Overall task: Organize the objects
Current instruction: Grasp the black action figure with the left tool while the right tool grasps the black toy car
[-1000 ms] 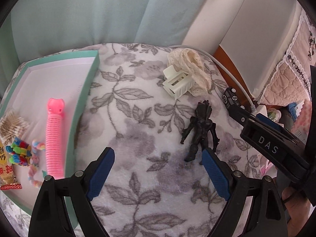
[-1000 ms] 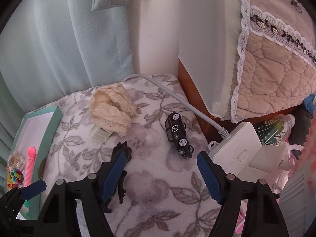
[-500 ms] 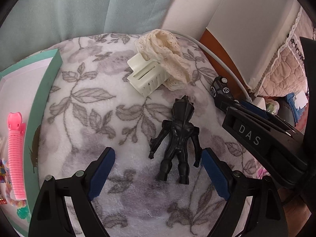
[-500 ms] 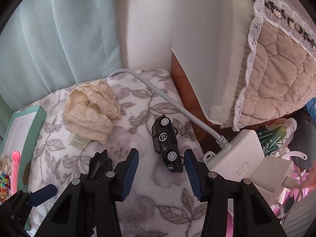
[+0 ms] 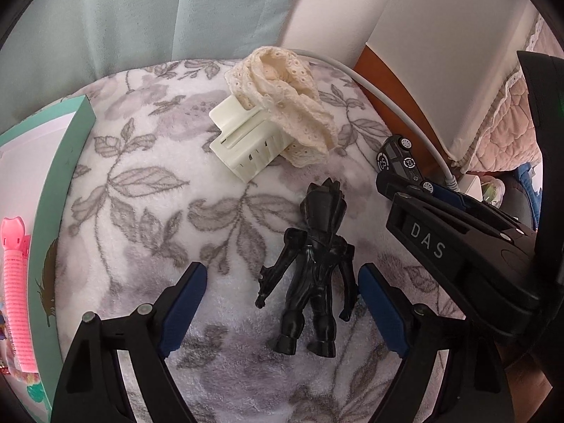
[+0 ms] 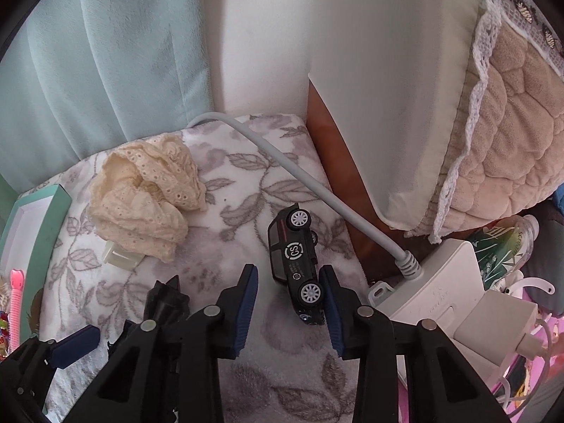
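A black toy figure (image 5: 312, 271) lies face down on the leaf-patterned blanket (image 5: 141, 183). It sits between the fingers of my open left gripper (image 5: 282, 305), closer to the right finger and touching neither. A small black toy car (image 6: 294, 262) lies on its side near the blanket's right edge. My right gripper (image 6: 287, 299) straddles the car's rear half. Its right pad touches the car and a small gap shows on the left. A white claw clip (image 5: 246, 144) and a cream lace scrunchie (image 5: 285, 98) lie further back.
A teal-rimmed box (image 5: 58, 218) at the left holds a pink clip (image 5: 14, 282) and small items. A grey cable (image 6: 317, 197) runs to a white power strip (image 6: 433, 289) off the blanket's right edge. A quilted cushion (image 6: 511, 141) and a curtain (image 6: 105, 53) stand behind.
My left gripper moved forward and right until the black figure lay between its fingers. My right gripper advanced onto the toy car and its fingers narrowed around it.
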Demonstrator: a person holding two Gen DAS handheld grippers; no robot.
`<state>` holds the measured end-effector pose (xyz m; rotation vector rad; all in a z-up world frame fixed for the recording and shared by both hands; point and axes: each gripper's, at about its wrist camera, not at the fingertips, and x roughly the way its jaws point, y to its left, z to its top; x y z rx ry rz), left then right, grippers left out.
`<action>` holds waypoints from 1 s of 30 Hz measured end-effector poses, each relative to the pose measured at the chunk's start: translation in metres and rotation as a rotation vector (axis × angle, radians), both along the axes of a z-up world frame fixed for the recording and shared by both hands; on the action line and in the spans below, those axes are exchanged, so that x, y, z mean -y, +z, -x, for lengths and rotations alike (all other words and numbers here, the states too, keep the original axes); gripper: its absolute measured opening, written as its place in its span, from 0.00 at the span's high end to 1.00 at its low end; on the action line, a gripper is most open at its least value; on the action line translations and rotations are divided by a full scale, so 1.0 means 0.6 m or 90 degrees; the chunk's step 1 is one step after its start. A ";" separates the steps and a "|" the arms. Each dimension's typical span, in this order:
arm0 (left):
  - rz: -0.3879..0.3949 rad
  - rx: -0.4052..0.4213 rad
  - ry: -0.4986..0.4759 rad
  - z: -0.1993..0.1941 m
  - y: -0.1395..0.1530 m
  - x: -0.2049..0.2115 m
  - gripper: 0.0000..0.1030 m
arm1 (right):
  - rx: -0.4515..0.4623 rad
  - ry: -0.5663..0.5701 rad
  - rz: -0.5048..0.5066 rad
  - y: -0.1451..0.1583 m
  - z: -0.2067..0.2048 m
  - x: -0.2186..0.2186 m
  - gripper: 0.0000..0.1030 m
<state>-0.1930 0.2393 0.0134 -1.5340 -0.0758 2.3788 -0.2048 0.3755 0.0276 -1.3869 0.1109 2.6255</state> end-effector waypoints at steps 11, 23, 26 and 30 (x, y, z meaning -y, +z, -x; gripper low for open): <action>0.004 -0.015 0.000 0.008 0.000 0.003 0.20 | 0.001 -0.013 0.005 -0.002 0.002 -0.010 0.71; -0.011 -0.009 0.019 0.003 0.010 0.037 0.47 | -0.009 -0.001 0.015 0.009 -0.019 0.004 0.72; -0.012 -0.007 0.019 -0.005 0.014 0.044 0.47 | -0.014 0.002 0.020 0.017 -0.030 0.011 0.72; -0.018 -0.002 0.028 -0.022 0.019 0.060 0.47 | -0.023 0.006 0.030 0.031 -0.050 0.021 0.72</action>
